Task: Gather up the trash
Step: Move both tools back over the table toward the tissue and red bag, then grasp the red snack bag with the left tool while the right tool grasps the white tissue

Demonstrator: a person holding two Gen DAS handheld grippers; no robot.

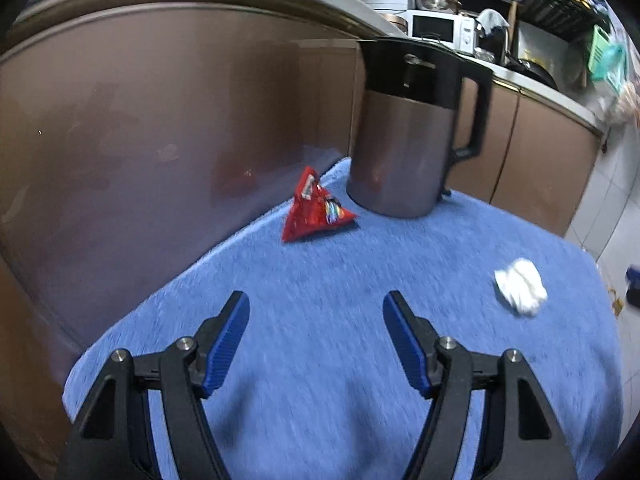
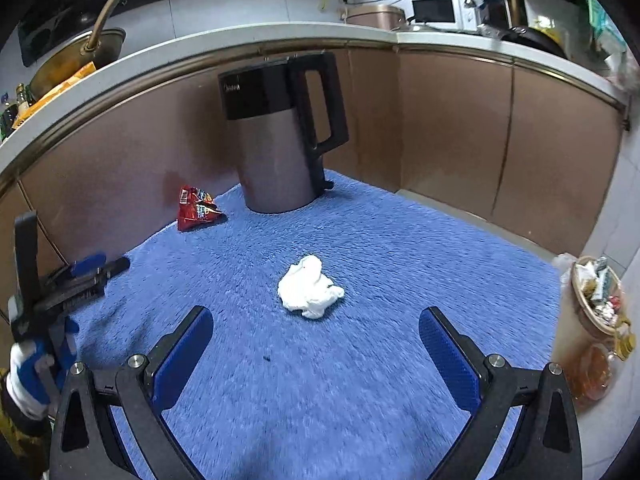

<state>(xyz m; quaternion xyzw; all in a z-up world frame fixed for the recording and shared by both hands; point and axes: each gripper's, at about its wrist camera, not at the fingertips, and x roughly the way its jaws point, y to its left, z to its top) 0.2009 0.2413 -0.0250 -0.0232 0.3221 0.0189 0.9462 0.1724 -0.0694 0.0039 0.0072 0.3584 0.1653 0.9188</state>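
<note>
Crumpled tissue [image 2: 310, 287] ahead of right gripper [image 2: 316, 336], both grippers' fingers wide apart, empty

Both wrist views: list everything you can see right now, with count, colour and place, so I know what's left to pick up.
snack wrapper: 1, red, crumpled, far left of the cloth near the cabinet
tissue: 1, white, crumpled, mid-cloth, just ahead of the right gripper
kettle: 1, steel with black top and handle, upright at the far edge of the cloth
cloth: 1, blue, fuzzy, covering the work surface
trash bin: 1, tan, full, on the floor right of the cloth
microwave: 1, white, on the counter behind
left gripper: open, empty, facing the wrapper
right gripper: open, empty
</note>
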